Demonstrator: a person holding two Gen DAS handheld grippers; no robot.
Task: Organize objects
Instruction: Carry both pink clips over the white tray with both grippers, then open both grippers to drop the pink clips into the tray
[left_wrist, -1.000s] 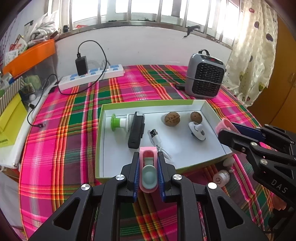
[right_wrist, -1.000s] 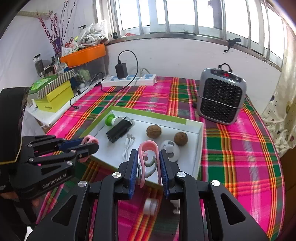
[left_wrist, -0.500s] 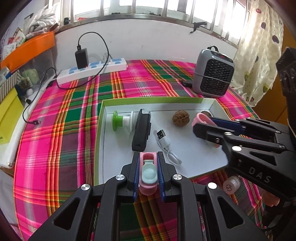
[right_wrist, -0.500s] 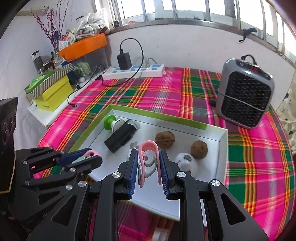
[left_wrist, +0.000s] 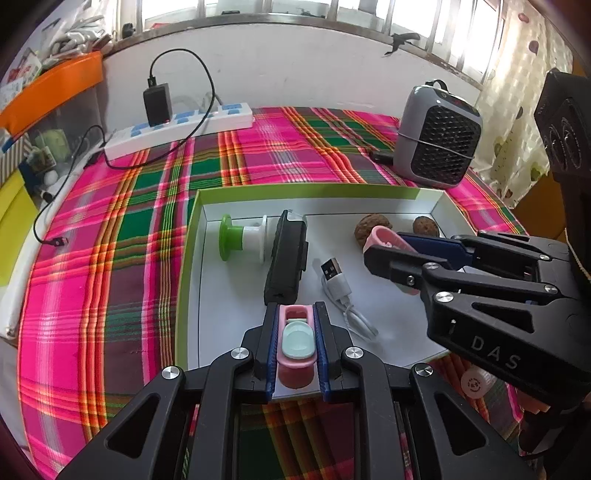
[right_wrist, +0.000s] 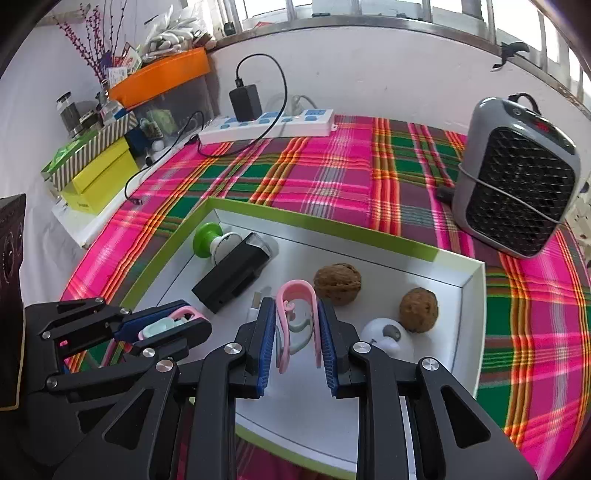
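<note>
Both tongs have advanced over the tray (left_wrist: 314, 194): left tongs (left_wrist: 295, 345) pinching a pink case (left_wrist: 295, 341), right tongs (right_wrist: 297, 338) pinching a pink clip (right_wrist: 291, 295); release is next

— What covers the table?
— A pink, green and orange plaid cloth (left_wrist: 129, 229).
— What rests on it?
— A green-rimmed white tray (left_wrist: 192, 258) near the front edge, a grey heater (right_wrist: 517, 184) at the far right, and a white power strip (left_wrist: 177, 129) by the wall with a black adapter (left_wrist: 158, 104) plugged in.
— Anything else?
— A small white roller (left_wrist: 476, 382) just outside the tray's near corner.
</note>
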